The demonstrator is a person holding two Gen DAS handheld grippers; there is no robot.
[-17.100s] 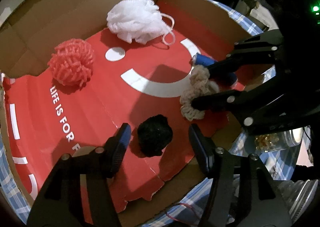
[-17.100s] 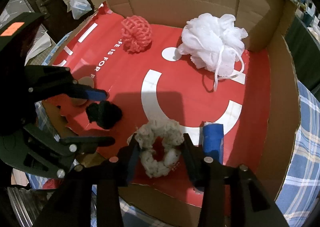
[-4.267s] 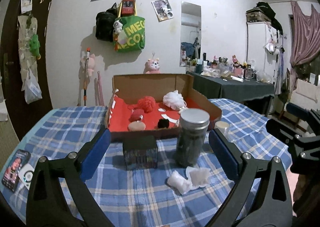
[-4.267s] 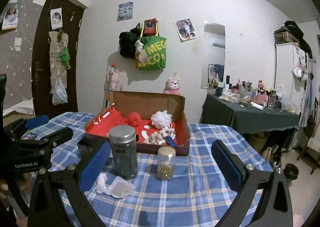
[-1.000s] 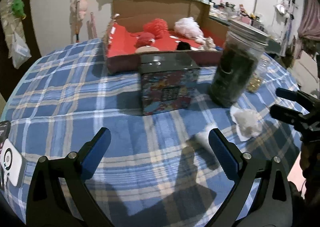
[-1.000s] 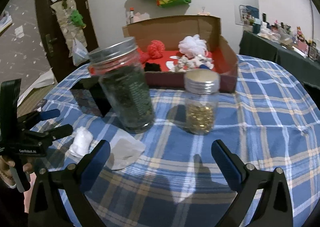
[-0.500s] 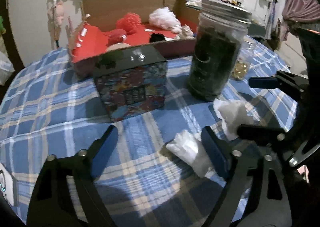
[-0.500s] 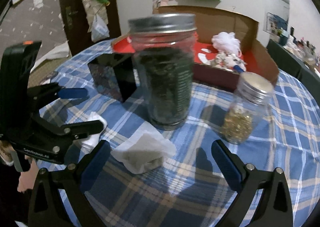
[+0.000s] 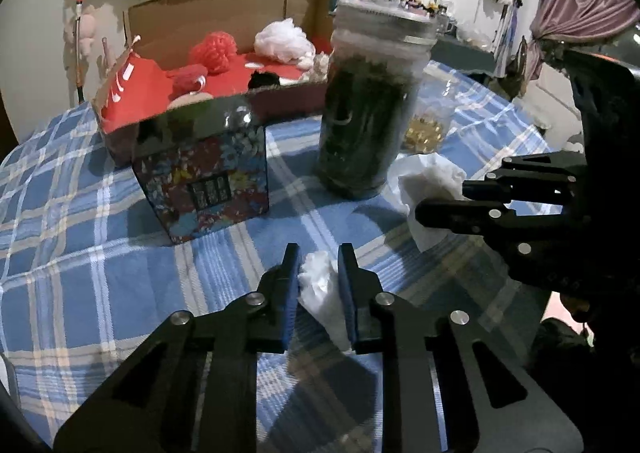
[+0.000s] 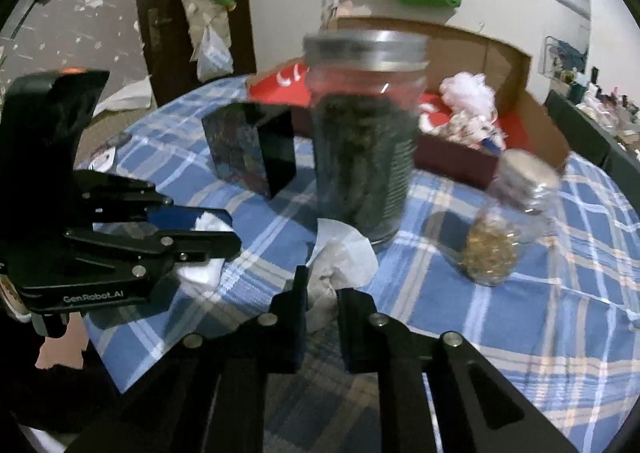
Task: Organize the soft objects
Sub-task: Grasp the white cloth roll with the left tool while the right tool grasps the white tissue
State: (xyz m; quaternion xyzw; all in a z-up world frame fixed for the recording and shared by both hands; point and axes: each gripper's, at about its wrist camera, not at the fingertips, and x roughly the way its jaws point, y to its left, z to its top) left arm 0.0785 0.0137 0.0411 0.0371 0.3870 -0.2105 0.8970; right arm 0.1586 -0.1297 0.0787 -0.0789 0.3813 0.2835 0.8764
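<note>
My left gripper (image 9: 318,257) has its jaws closing tight on a crumpled white tissue (image 9: 320,289), which is pinched between the blue pads low on the plaid tablecloth. To its right, my right gripper (image 9: 440,199) is clamped on a flatter white tissue (image 9: 428,177). In the right wrist view, the right gripper (image 10: 322,285) closes on that flat tissue (image 10: 348,253), bunching its near edge. The left gripper (image 10: 224,229) is beside it with its tissue (image 10: 202,271). Behind stands the red-lined cardboard box (image 9: 224,13) holding a red puff (image 9: 214,51) and a white loofah (image 9: 284,39).
A tall jar of dark contents (image 9: 368,113) stands just behind both tissues. A small jar of golden bits (image 10: 504,229) is to its right and a patterned tin (image 9: 208,181) to its left. The table edge lies close below the grippers.
Both grippers came forward and down to the tissues and closed on them; half a second ago both stood open with the tissues lying free.
</note>
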